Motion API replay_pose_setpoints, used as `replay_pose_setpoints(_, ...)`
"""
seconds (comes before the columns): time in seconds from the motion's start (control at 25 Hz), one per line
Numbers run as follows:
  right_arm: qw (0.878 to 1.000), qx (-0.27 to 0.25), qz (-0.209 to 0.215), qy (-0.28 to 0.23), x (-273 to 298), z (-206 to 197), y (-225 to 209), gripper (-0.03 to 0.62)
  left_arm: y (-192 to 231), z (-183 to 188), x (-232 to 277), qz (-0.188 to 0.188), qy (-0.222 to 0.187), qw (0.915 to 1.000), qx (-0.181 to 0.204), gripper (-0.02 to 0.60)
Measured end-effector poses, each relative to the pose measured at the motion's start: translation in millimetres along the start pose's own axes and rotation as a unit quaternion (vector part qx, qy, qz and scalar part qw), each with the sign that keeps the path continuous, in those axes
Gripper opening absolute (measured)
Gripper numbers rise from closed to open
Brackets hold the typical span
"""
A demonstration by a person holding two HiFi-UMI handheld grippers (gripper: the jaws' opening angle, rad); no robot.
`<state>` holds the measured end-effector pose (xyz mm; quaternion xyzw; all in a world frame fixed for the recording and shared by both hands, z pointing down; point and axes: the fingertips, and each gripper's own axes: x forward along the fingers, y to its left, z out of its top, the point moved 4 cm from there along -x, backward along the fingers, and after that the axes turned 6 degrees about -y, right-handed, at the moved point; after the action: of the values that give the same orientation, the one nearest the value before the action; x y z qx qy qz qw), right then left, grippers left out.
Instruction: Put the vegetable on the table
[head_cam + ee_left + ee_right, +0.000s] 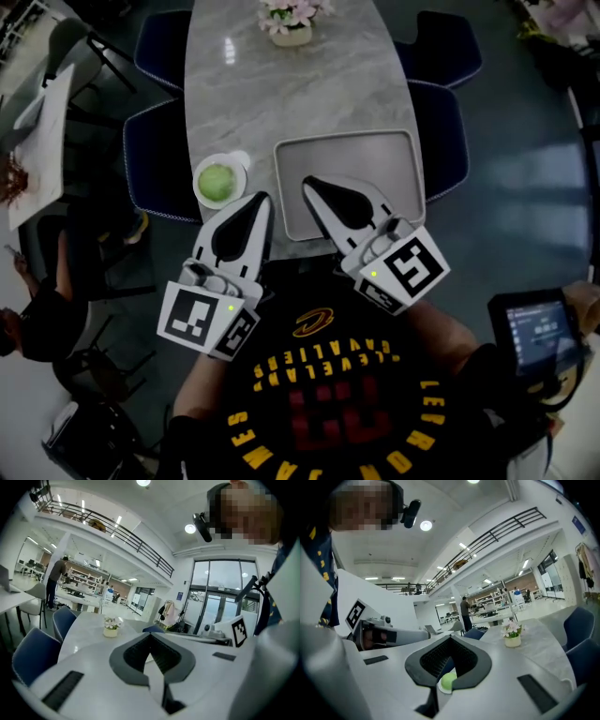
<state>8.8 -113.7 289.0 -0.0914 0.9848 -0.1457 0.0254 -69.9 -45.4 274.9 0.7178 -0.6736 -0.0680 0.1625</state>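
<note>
A round green vegetable (217, 180) lies on a small white plate (235, 162) at the near left of the marble table (281, 84). Beside it on the right sits a bare grey tray (349, 150). My left gripper (263, 197) hovers at the table's near edge, just right of the plate, jaws shut on nothing. The right gripper (307, 182) is over the tray's near left corner, also shut and holding nothing. In the right gripper view the vegetable (448, 680) shows through the gap behind the jaw tips (451, 638). In the left gripper view, the left gripper (151, 634) points along the table.
A pot of pink flowers (291, 23) stands at the table's far end. Dark blue chairs (159, 47) (441, 56) line both sides. A person's hand holds a screen device (532, 328) at the lower right. Another white table (42, 141) is at the left.
</note>
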Motion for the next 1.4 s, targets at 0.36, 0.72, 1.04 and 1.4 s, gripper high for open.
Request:
replay_pose_setpoints(0.36,0.997,-0.079,0.015,0.000,-37,3,1,0.005,-32,-24,3,0.033,0.003,0.9992,0.024,0.000)
replay_pose_setpoints(0.72,0.996,-0.082,0.039,0.004,-66,7,-1,0.005,-65,-35,7,0.034,0.007,0.9990,0.027,0.002)
replay_pose_setpoints(1.04,0.995,-0.089,0.039,-0.010,-85,12,-10,0.005,-86,-39,16,0.029,0.004,0.9986,0.044,0.000)
replay_pose_setpoints(1.4,0.995,-0.090,0.038,-0.019,-83,18,-10,0.005,-85,-33,15,0.029,0.007,0.9982,0.052,0.001)
